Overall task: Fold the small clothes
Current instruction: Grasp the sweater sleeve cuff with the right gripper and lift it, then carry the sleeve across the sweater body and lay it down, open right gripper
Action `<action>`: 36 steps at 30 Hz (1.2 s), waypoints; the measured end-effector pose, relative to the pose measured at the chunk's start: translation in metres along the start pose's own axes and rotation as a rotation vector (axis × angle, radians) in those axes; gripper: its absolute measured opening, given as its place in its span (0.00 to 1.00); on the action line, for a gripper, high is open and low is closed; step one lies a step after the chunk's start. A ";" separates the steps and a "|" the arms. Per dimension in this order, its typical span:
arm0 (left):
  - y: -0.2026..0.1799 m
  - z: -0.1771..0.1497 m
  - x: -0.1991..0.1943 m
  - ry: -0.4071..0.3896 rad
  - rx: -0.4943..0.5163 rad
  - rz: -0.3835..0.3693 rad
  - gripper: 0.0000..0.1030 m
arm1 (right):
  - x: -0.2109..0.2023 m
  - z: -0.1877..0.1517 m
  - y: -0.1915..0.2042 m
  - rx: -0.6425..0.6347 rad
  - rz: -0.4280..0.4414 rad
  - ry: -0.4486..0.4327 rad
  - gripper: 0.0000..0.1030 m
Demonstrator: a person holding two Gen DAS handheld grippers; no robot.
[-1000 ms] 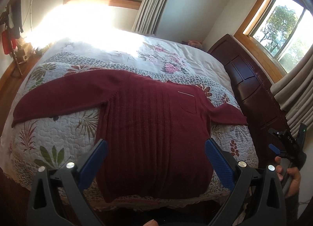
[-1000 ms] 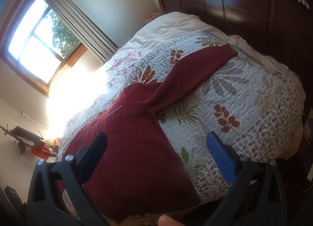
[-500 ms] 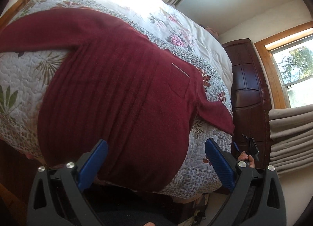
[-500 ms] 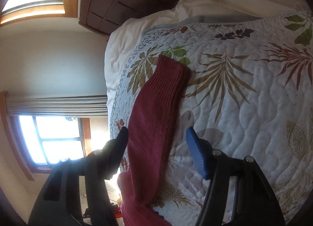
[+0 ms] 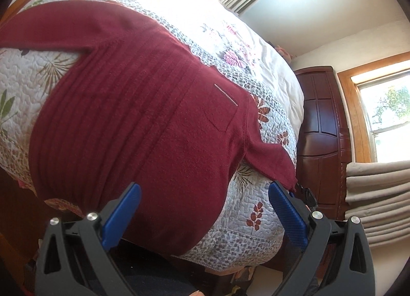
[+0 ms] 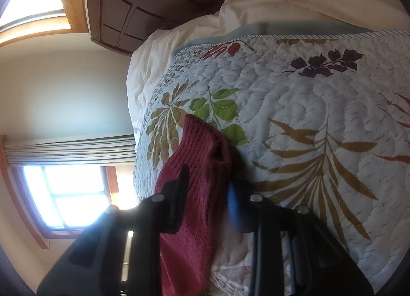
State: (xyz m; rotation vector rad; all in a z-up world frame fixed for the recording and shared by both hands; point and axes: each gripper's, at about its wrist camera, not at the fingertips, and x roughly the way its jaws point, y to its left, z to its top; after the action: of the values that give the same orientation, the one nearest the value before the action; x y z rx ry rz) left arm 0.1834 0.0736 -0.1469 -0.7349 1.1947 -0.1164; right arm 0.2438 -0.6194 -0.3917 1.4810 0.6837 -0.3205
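Lying flat on white leaf-print quilted bedspread (image 5: 258, 219): dark red knit sweater (image 5: 143, 121). L gripper (image 5: 205, 208) spread wide above hem; R gripper (image 6: 207, 188) pinching sweater cuff (image 6: 202, 147). No readable writing.

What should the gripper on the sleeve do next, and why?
Probably lift the sleeve and carry it across onto the sweater body. The right gripper looks pinched on the cuff, while the body lies spread flat on the quilt and the left gripper is open above the hem.

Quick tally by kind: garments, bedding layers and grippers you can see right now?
Garments: 1, maroon sweater
Bedding layers: 2, leaf-print quilt and cream duvet
Grippers: 2, left gripper and right gripper
Total: 5
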 end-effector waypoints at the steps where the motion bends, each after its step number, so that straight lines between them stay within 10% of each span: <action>1: -0.002 -0.001 0.001 0.000 -0.003 -0.004 0.96 | -0.002 0.000 0.000 -0.001 -0.002 0.000 0.10; 21: 0.010 0.059 -0.029 -0.067 0.021 -0.158 0.96 | -0.115 -0.048 0.147 -0.334 -0.037 -0.131 0.09; 36: 0.139 0.128 -0.088 -0.135 -0.071 -0.280 0.96 | -0.085 -0.348 0.438 -1.208 -0.121 -0.214 0.09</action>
State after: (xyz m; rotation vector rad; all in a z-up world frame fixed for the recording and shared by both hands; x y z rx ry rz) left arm 0.2202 0.2781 -0.1341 -0.9562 0.9669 -0.2538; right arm 0.3604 -0.2575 0.0275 0.2517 0.6076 -0.0987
